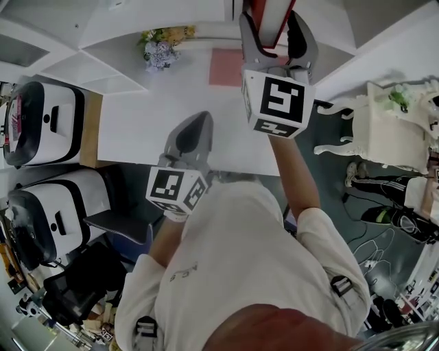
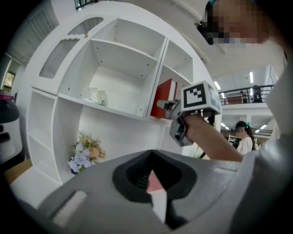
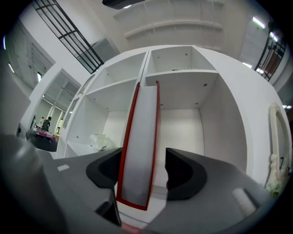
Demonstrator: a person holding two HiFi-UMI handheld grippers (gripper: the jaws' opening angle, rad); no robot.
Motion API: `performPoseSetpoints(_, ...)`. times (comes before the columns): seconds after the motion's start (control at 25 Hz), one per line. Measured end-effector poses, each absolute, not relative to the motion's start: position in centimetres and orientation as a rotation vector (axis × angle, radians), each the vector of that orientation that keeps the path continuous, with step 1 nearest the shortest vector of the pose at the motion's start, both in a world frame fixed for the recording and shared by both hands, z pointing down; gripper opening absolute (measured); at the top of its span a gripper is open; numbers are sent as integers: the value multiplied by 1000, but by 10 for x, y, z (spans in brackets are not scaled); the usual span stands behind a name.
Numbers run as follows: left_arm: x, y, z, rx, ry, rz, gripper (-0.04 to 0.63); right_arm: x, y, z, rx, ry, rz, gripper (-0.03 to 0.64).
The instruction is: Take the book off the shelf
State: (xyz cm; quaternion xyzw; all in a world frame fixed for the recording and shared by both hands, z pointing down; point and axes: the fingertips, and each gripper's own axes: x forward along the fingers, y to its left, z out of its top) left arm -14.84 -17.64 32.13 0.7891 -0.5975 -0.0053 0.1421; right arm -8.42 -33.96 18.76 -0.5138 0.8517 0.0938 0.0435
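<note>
**Head view.**
- Right tongs point(image 1: 274, 31): raised to the far shelf point(image 1: 103, 51). The jaws are apart, one on each side of the red-covered book point(image 1: 269, 15).
- Left tongs point(image 1: 194, 134): held low over the white bench point(image 1: 151, 116). The jaws are together with nothing in them.
- Also on the bench: a pink sheet point(image 1: 225, 66) on the far side and a bunch of flowers point(image 1: 161, 46) at far left.

**Left gripper view.**
- Left tongs point(image 2: 153, 180): closed on nothing, with only a slit through which the pink sheet shows.
- Book point(image 2: 164, 98): standing on end in the right-hand compartment, close by its left wall. The right tongs point(image 2: 167, 106) are at its near edge.
- Middle compartment: holds a crumpled white item point(image 2: 97, 95).

**Right gripper view.**
- Right tongs point(image 3: 142, 176): open around the book point(image 3: 141, 137).
- Book: the pale page edge faces the tongs and it leans slightly.
- The left pad lies just beside the left cover. A clear gap remains between the right cover and the right pad.
- The book is straddled but not yet clamped.

**Hazards, as judged.**
- The book sits off-centre between the jaws, so closing may shove it sideways against the compartment wall or tip it over.
- The hold sits low on the covers, so the book may swing or slip out when drawn forward.
- Pulling before the pads bite would leave the book behind or knock it flat.
</note>
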Motion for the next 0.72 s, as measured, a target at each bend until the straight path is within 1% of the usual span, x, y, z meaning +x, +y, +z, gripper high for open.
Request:
performPoseSetpoints(0.04,-149,-175,322,2274,-1726,-15,0,-83,-341,188,-1587,2604,288,230)
performPoseSetpoints(0.08,-150,-173,323,2269,-1728,-15,0,-81,-341,189,-1607,2603,288,199)
performPoseSetpoints(0.28,-149,-166,327,2261,-1725,-21,0,-72,-345,190,-1668,2598,258,179)
performPoseSetpoints(0.72,-129,-156,332,2312,-1641,-16,0,-33,-306,194,-1589,2645,216,173)
